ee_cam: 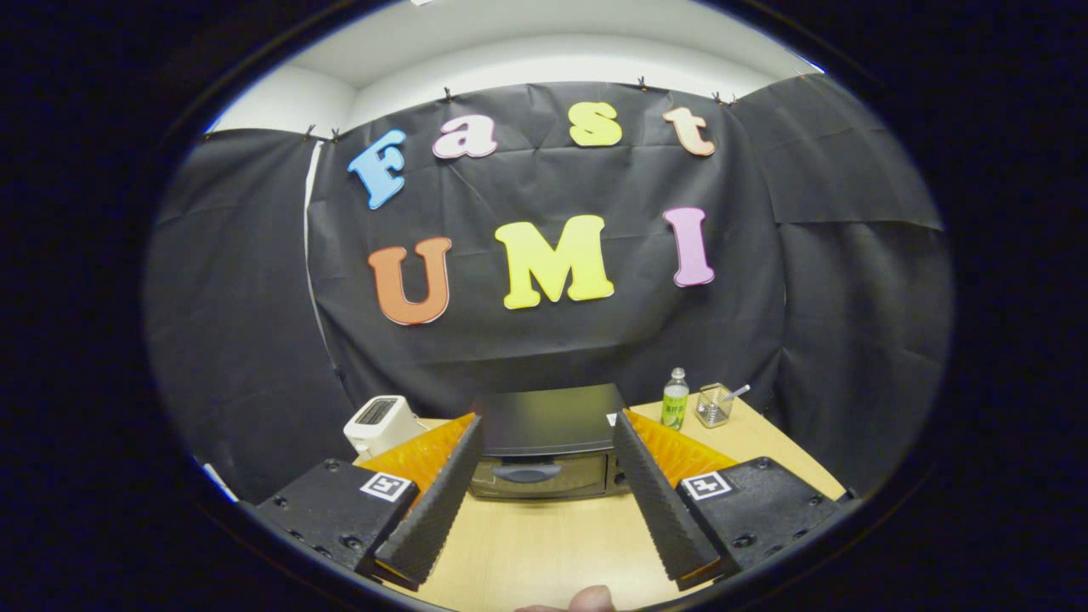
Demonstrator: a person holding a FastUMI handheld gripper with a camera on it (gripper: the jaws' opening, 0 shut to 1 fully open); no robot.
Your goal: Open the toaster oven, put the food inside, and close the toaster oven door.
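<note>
Hand-held gripper [548, 435] spread wide (holding nothing), closed toaster oven [544, 442] beyond its fingers

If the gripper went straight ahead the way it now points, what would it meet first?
Most likely the toaster oven, at its closed door and handle; the open gripper frames it across bare table, though depth is uncertain.

Black toaster oven [544, 442], door shut, beyond the fingers

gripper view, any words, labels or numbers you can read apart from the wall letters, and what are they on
Green bottle: its label carries print, too small to read.
Gripper, fingers open: a square black-and-white marker on each side, a pattern, no words.
Toaster oven, door shut: no readable text.
White toaster: none readable.
</note>
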